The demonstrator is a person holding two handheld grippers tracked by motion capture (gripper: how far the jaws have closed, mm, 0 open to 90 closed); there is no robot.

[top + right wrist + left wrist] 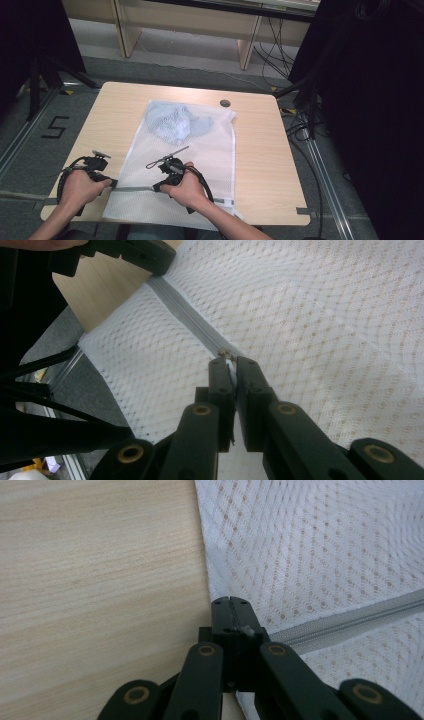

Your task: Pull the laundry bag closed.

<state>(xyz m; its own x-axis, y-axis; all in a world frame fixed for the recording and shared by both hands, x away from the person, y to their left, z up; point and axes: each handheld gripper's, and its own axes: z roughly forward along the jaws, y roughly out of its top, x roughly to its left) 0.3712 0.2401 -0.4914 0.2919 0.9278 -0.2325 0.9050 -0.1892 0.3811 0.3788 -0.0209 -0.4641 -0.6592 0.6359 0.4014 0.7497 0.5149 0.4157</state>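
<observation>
At the left of the high view the left gripper sits at the near left edge of the white mesh laundry bag, which lies flat on the wooden table with its near end hanging over the table's front edge. In the left gripper view its jaws are pressed together on the bag's edge, right where the grey zipper begins, so this hand appears to anchor the fabric. The zipper runs as a straight band across the bag's near end, its long axis going left to right from that clamped end toward the right gripper. In the right gripper view the right gripper's jaws are closed on the small metal zipper pull, with the grey band stretching away toward the other gripper's black jaws at the top left. The right hand is therefore the one on the slider, and the coming move likely turns on drawing it straight along the band's line, away from the left hand's hold. Farther back inside the bag lies a bluish bundle of cloth.
</observation>
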